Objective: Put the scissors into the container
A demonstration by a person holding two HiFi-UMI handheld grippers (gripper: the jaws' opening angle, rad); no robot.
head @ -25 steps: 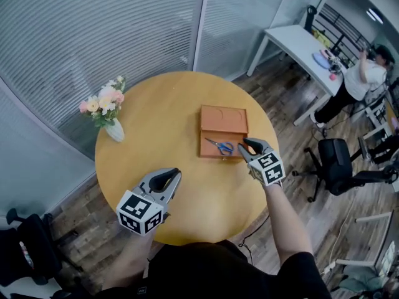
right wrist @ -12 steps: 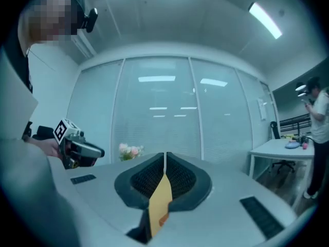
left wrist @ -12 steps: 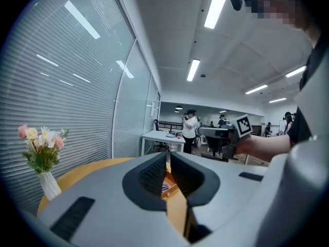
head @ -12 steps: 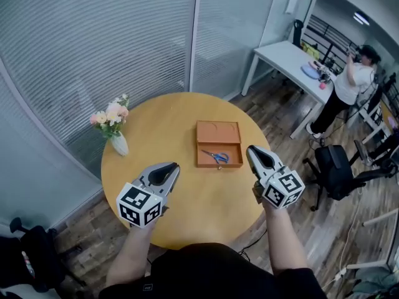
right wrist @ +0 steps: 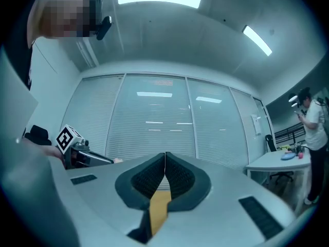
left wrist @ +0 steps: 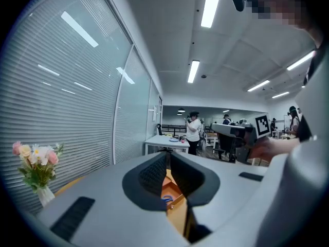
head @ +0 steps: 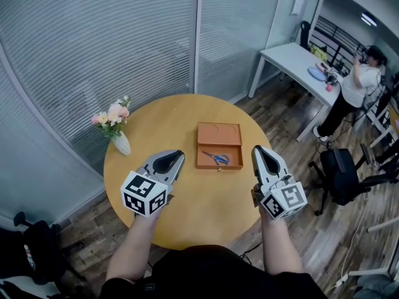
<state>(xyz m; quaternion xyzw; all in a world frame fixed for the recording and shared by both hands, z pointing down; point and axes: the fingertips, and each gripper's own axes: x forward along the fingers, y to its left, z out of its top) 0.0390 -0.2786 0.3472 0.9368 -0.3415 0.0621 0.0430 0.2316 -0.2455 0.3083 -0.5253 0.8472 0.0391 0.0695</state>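
While the 2 grippers are held over the near side of the round wooden table (head: pixel 181 114), neither one grips anything. The left gripper (head: pixel 176 157) has its ribbed black pads pressed together at the tips, as its own view shows (left wrist: pixel 168 157), and through the narrow slit below them a strip of the orange container (left wrist: pixel 172 187) and a speck of blue can be seen. The right gripper (head: pixel 258 149) is likewise closed, its 2 pads meeting in a thin line (right wrist: pixel 165 157) with only tabletop showing beneath. The scissors (head: pixel 217 159) lie inside the container (head: pixel 218 136), a shallow open rectangular box standing near the middle of the table; they rest in its near half, blades toward the left and blue handles toward the right. The container sits between the 2 grippers and ahead of them, touched by neither. A small white vase of pink and cream flowers (head: pixel 115 122) stands at the table's left edge, well apart from the box. Beyond the table, to the right, a person in a white top (head: pixel 352 89) stands beside a long white desk (head: pixel 290 58).
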